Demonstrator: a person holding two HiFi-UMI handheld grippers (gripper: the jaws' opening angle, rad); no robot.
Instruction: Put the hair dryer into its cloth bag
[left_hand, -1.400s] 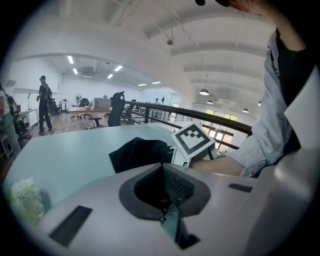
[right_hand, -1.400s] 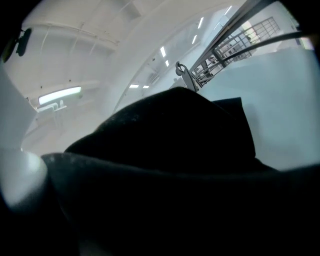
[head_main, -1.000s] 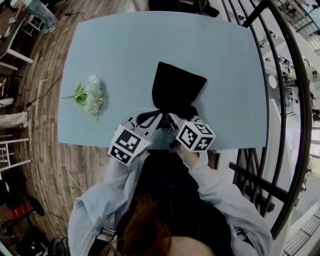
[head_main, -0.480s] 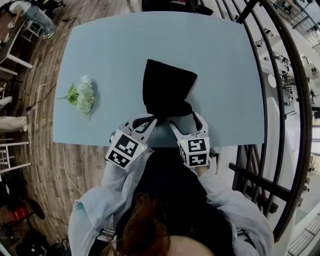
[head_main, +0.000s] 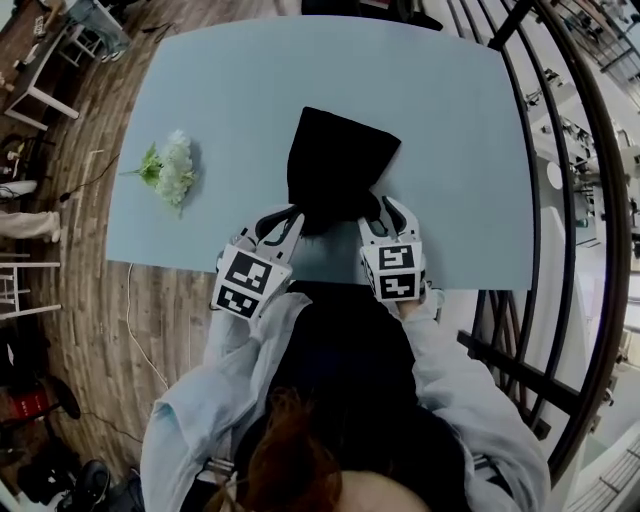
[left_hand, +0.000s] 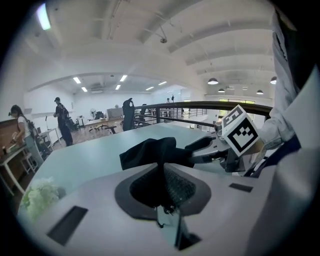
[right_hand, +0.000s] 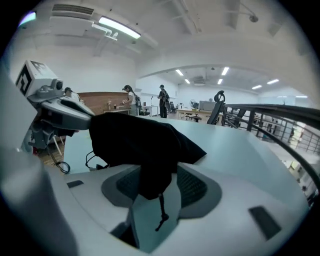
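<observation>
Table (head_main: 450, 150): right tool (head_main: 381, 208) rolled upright, jaws closing on cloth bag (head_main: 335, 165).

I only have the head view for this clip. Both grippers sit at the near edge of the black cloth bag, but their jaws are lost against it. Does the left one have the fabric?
Observer: Yes. In the left gripper view, the left gripper is shut on a fold of the cloth bag, which stands up from between its jaws.
Operator: And the right one?
Observer: The right gripper has just been closing its jaws, and the bag's fabric fills the gap between them.
Operator: Anything loose there?
Observer: A thin drawstring cord dangles from that pinched fabric, below the jaws in the right gripper view.
</observation>
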